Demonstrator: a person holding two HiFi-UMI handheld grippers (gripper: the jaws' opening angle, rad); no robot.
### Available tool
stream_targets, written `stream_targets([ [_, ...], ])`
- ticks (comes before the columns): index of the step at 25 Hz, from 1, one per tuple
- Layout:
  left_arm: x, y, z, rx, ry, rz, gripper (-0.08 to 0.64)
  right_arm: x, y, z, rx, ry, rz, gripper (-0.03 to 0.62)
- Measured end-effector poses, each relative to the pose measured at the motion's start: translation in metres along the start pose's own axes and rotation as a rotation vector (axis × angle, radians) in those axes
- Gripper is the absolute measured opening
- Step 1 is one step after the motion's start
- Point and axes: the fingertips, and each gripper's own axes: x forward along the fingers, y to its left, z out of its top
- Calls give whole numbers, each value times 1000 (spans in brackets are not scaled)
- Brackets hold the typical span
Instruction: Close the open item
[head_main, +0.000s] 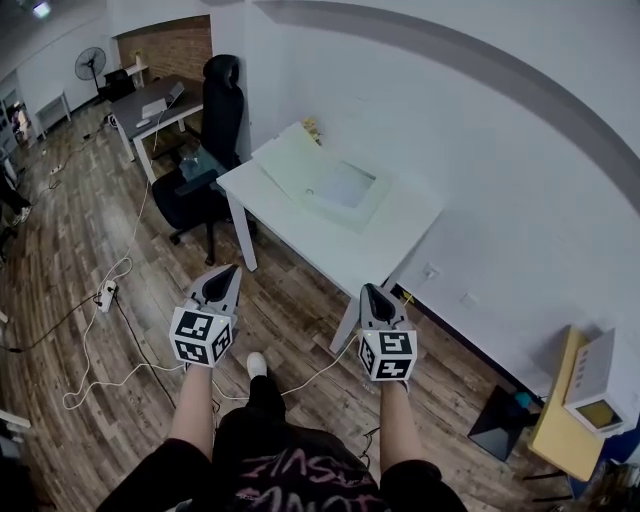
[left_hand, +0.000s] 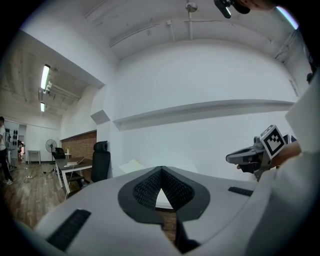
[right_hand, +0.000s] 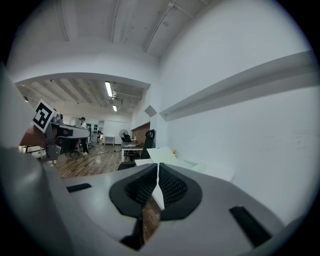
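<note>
Wood floor (head_main: 90, 215), left gripper (head_main: 231, 270) and right gripper (head_main: 369, 290) forward, jaws together

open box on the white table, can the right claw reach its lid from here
Probably not yet: the right claw hangs over the floor, short of the white table, and the open box lies further back. Nothing blocks the way.
</note>
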Motion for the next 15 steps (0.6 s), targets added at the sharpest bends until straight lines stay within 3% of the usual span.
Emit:
stream_targets([
  [7, 63, 28, -6, 0, 24, -28, 14, 65, -16, -1, 19, 29, -8, 26],
  [15, 135, 104, -17, -44, 58, -31, 13, 164, -16, 14, 34, 55, -24, 26],
])
